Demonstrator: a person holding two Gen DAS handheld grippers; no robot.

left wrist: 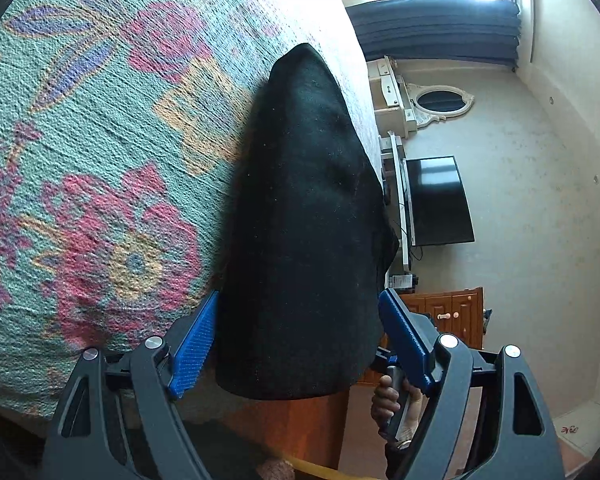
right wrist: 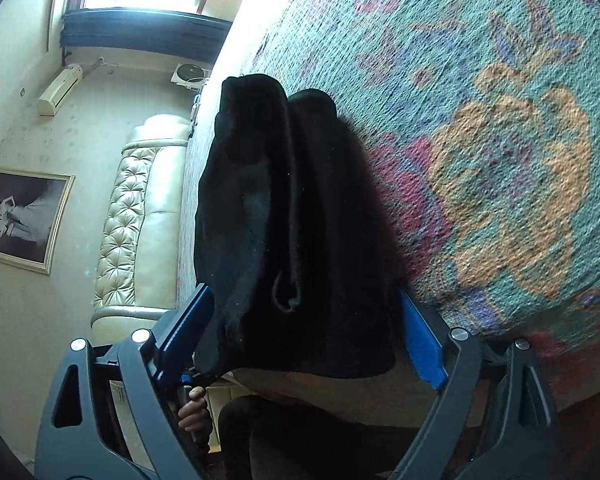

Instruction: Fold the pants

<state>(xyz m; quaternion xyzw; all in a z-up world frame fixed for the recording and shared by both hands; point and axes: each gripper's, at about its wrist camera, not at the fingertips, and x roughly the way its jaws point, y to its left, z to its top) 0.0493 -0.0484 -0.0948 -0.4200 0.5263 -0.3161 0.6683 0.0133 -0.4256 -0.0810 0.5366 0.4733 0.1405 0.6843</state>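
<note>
Black pants (left wrist: 304,224) lie on a floral bedspread (left wrist: 100,140), bunched lengthwise near the bed's edge. In the left wrist view my left gripper (left wrist: 300,320) stands wide open, its blue pads (left wrist: 196,344) either side of the near end of the fabric, which fills the gap between them. In the right wrist view the pants (right wrist: 292,216) show folded layers and a hem. My right gripper (right wrist: 304,320) is also wide open, pads (right wrist: 424,344) straddling the fabric's near end. Whether the pads touch the cloth is unclear.
The bed's wooden frame (left wrist: 300,432) is below the pants. A TV (left wrist: 440,200), mirror (left wrist: 440,102) and wooden cabinet (left wrist: 452,316) stand beyond the bed. A tufted cream headboard (right wrist: 128,216), a framed picture (right wrist: 20,220) and an air conditioner (right wrist: 60,88) show on the other side.
</note>
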